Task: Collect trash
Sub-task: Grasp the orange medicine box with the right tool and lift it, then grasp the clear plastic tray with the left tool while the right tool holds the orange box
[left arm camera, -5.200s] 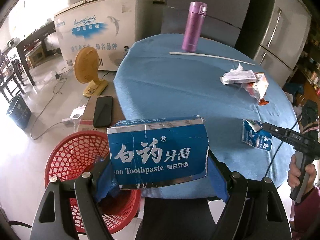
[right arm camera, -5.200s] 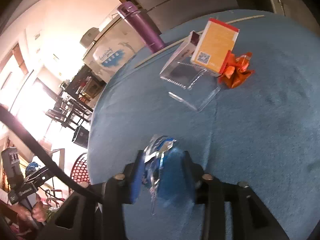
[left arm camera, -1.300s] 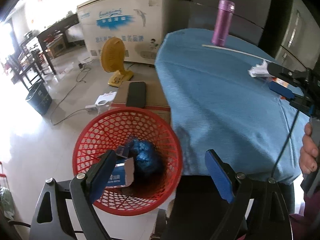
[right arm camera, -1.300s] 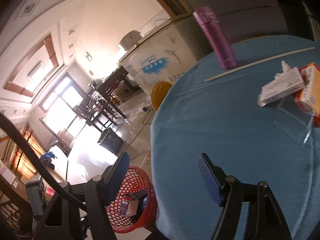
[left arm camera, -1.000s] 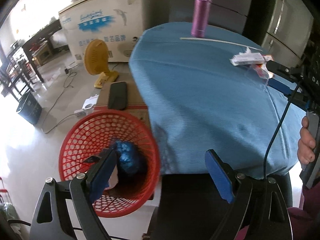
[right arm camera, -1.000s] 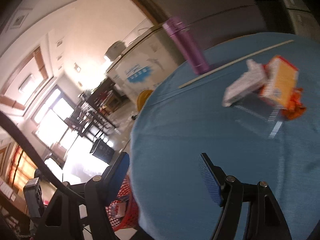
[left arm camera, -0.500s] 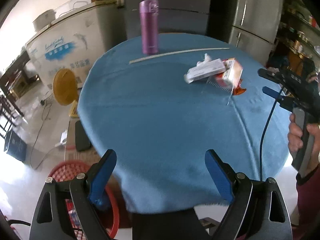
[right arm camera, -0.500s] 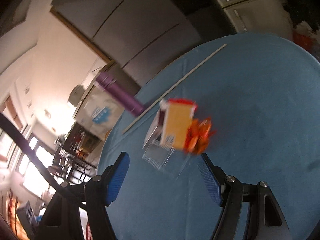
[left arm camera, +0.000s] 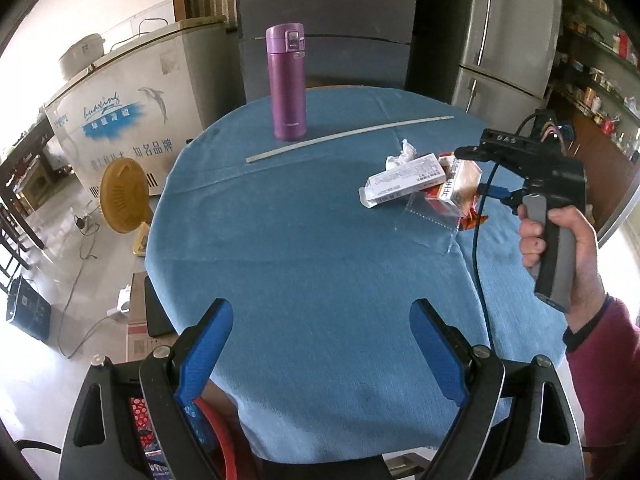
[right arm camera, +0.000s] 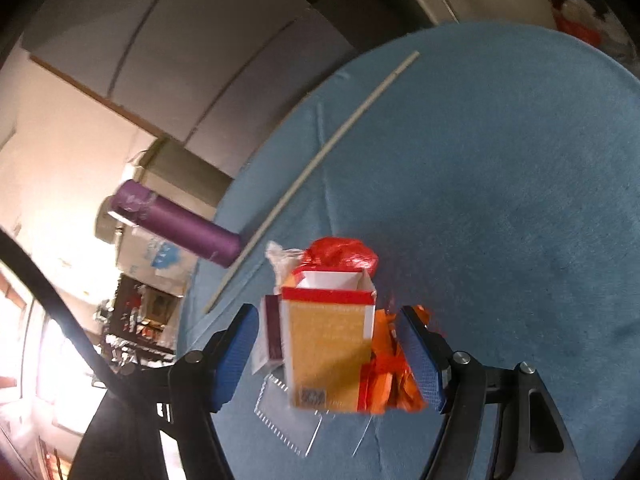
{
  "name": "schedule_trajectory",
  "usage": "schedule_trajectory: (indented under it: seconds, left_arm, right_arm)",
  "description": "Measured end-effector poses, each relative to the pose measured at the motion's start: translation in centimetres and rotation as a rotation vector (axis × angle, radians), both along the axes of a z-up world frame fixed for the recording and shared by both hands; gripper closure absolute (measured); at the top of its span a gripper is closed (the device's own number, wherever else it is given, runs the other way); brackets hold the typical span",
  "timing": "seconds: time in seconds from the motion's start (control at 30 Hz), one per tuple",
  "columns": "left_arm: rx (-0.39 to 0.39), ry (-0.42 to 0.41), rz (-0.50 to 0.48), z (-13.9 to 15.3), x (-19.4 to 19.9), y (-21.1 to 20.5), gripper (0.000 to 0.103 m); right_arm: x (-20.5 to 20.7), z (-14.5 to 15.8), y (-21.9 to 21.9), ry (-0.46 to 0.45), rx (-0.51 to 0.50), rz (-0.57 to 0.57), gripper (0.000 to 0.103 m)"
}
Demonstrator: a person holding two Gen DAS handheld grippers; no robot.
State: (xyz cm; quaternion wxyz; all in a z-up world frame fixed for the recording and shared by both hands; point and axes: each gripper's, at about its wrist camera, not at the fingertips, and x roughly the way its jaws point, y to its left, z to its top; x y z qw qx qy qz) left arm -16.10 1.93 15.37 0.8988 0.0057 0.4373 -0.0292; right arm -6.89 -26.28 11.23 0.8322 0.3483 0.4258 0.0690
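Note:
A small pile of trash lies on the blue tablecloth (left arm camera: 304, 240): an orange box with red trim (right arm camera: 328, 344), a white box (left arm camera: 406, 180), a crumpled orange wrapper (right arm camera: 392, 376) and a clear plastic sheet (left arm camera: 428, 216). My right gripper (right arm camera: 326, 320) is open and low over the pile. The orange box stands between its blue pads (right arm camera: 420, 356) without being pressed. In the left wrist view the right gripper (left arm camera: 478, 172) reaches the pile from the right. My left gripper (left arm camera: 318, 312) hangs open and empty over the table's near edge.
A purple flask (left arm camera: 286, 84) stands at the far side, with a long white stick (left arm camera: 348, 138) lying in front of it. The rim of the red basket (left arm camera: 216, 432) shows below the table at lower left. A hand (left arm camera: 560, 240) holds the right gripper's handle.
The left wrist view has swung up from the red basket to the table top. My right gripper rolled and closed in on the pile until the orange box came between its jaws. Both stayed open.

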Motion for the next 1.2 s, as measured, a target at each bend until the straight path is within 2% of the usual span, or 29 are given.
schedule_trajectory:
  seconds: [0.07, 0.1, 0.13, 0.3, 0.4, 0.53, 0.63, 0.73, 0.93, 1.03, 1.2]
  left_arm:
    - [-0.001, 0.002, 0.009, -0.2, 0.6, 0.4, 0.013]
    - [-0.002, 0.007, 0.016, -0.3, 1.0, 0.6, 0.013]
    - [-0.006, 0.014, 0.022, -0.5, 1.4, 0.8, 0.013]
    - [-0.047, 0.05, 0.031, -1.4, 3.1, 0.6, 0.013]
    - [-0.097, 0.074, 0.023, -1.8, 4.2, -0.1, 0.013]
    - [-0.144, 0.1, 0.014, -2.4, 5.3, -1.6, 0.013]
    - [-0.143, 0.103, 0.011, -2.5, 5.3, -2.3, 0.013]
    - [-0.132, 0.111, 0.018, -2.6, 5.0, -2.7, 0.013]
    - [-0.121, 0.103, 0.0, -2.6, 5.3, -4.5, 0.013]
    - [-0.071, 0.093, -0.023, -3.4, 5.8, -6.5, 0.013]
    - [-0.048, 0.104, -0.051, -5.1, 6.8, -9.2, 0.013]
  right_arm:
    - [0.4, -0.5, 0.3, 0.009, 0.004, -0.01, 0.034]
    - [0.5, -0.7, 0.5, 0.013, -0.005, -0.016, 0.054]
    - [0.6, -0.9, 0.7, 0.018, -0.009, -0.013, 0.055]
    - [-0.8, -0.7, 0.8, -0.021, -0.009, -0.006, 0.055]
    - [-2.8, -0.4, 0.4, -0.049, 0.032, 0.028, 0.055]
    - [-5.7, -1.4, 0.6, -0.005, 0.068, 0.108, 0.055]
    - [-8.2, -1.9, 1.6, 0.01, 0.095, 0.204, 0.055]
    - [-11.0, -1.3, 1.2, -0.052, 0.124, 0.241, 0.055]
    - [-13.5, -0.1, -3.1, -0.136, 0.065, 0.099, 0.055]
    - [-14.5, 0.5, -4.7, -0.157, 0.045, 0.053, 0.055]
    - [-16.0, 0.5, -6.6, -0.166, 0.041, 0.018, 0.055]
